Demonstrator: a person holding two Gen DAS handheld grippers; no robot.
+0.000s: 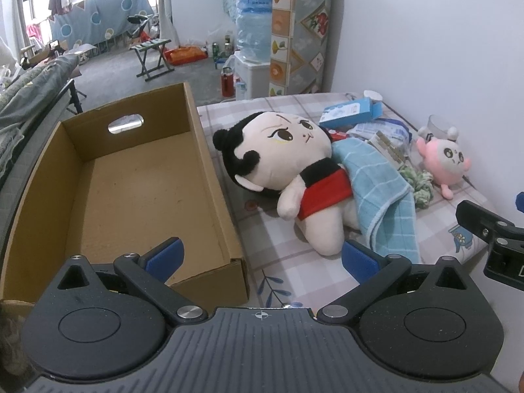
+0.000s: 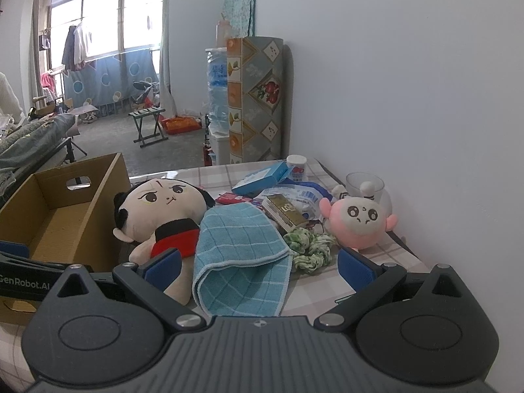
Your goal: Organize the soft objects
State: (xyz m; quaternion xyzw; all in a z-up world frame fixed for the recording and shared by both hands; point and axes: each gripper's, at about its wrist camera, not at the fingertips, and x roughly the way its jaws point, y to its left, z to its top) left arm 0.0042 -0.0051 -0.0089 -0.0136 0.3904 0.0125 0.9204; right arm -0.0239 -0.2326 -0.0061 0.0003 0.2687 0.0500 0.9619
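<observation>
A big plush doll (image 1: 288, 160) (image 2: 157, 209) with black hair and a red top lies on the checked table, a light blue towel (image 1: 380, 186) (image 2: 239, 255) draped over its lower half. Right of them lie a green scrunchie (image 1: 421, 185) (image 2: 309, 249) and a pink round plush (image 1: 447, 160) (image 2: 360, 222). An empty cardboard box (image 1: 131, 193) (image 2: 62, 216) stands to the left. My left gripper (image 1: 262, 255) is open, hovering over the box's near right corner. My right gripper (image 2: 258, 265) is open above the towel's near edge, gripping nothing.
Behind the soft things lie a blue carton (image 2: 262, 178), plastic packets (image 2: 294, 196), a gold box (image 2: 285, 213), a white bottle (image 2: 296, 163) and a glass cup (image 2: 365, 185). A white wall runs along the right. A water dispenser (image 1: 253, 29) stands beyond the table.
</observation>
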